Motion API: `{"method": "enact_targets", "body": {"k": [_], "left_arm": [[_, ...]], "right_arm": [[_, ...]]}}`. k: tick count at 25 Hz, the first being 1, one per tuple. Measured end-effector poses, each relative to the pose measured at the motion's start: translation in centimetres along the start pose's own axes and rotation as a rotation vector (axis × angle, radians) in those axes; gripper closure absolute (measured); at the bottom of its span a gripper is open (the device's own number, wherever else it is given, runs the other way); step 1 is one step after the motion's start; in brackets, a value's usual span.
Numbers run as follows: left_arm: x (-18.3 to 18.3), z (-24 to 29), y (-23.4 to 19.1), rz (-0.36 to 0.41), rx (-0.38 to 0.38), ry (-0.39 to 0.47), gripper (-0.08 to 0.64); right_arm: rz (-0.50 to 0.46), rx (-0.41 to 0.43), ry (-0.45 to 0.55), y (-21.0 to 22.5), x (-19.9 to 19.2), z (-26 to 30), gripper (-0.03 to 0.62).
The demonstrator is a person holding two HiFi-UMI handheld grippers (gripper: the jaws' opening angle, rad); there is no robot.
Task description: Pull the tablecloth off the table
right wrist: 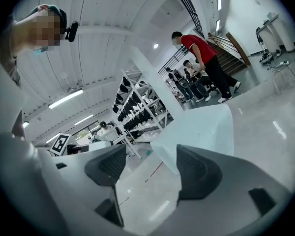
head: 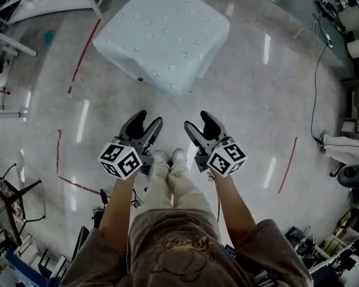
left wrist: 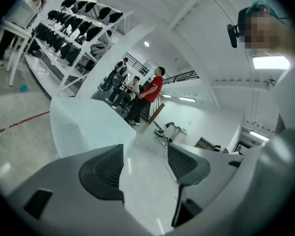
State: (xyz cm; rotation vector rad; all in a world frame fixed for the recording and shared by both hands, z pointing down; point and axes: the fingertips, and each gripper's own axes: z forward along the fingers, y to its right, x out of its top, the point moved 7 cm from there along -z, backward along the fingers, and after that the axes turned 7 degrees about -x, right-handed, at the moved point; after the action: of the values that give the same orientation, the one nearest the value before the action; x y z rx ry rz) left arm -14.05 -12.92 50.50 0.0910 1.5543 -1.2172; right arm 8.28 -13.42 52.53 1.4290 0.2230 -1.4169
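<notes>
Both tools are empty, with their jaws standing apart. Your left tool (head: 148,120) and right tool (head: 197,119) hang side by side at the centre of the head view, just above your shoes (head: 169,156). In each gripper view only bare floor (head: 257,112) shows between the jaws.

The cloth (head: 163,33) is well apart from them, at the top centre of the head view. It is draped right over the table, so none of the table itself shows. One corner (head: 175,87) points down the frame at you.

The step in hand looks like the approach; the pull is not yet begun. Walk in until that near corner is just in front of the tools. Leave the jaws wide and take the hanging edge on either side of the corner, one tool to each side. That way the load is shared and the cloth should come off square.

Push the fabric deep between the pads (left wrist: 105,173) before you close, since a bite on the very hem will likely slip. Then draw both tools towards you together, low and level, stepping backwards. Lifting would probably bunch the cloth against the table's far edge. Mind the cable (head: 314,94) at the right of the frame.
</notes>
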Motion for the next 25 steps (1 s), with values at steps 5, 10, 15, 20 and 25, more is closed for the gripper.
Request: {"method": "enact_targets", "body": {"k": [5, 10, 15, 20, 25], "left_arm": [[-2.0, 0.8, -1.4, -0.116, -0.061, -0.009, 0.242], [-4.0, 1.5, -3.7, -0.210, -0.054, 0.010, 0.231], [-5.9, 3.0, -6.3, -0.267, -0.050, 0.000, 0.225], [-7.8, 4.7, -9.1, -0.330, -0.060, -0.003, 0.219], [-9.9, 6.8, -12.6, -0.402, -0.067, -0.001, 0.216]], "right_arm": [[0.084, 0.061, -0.013, 1.2, -1.6, 0.9, 0.156], [0.158, 0.096, -0.055, 2.8, -3.5, 2.3, 0.137], [0.228, 0.099, -0.088, 5.0, -5.4, 4.1, 0.137], [0.299, 0.105, -0.113, 7.2, -7.4, 6.1, 0.137], [0.366, 0.092, -0.126, 9.8, -9.3, 8.7, 0.133]]}}
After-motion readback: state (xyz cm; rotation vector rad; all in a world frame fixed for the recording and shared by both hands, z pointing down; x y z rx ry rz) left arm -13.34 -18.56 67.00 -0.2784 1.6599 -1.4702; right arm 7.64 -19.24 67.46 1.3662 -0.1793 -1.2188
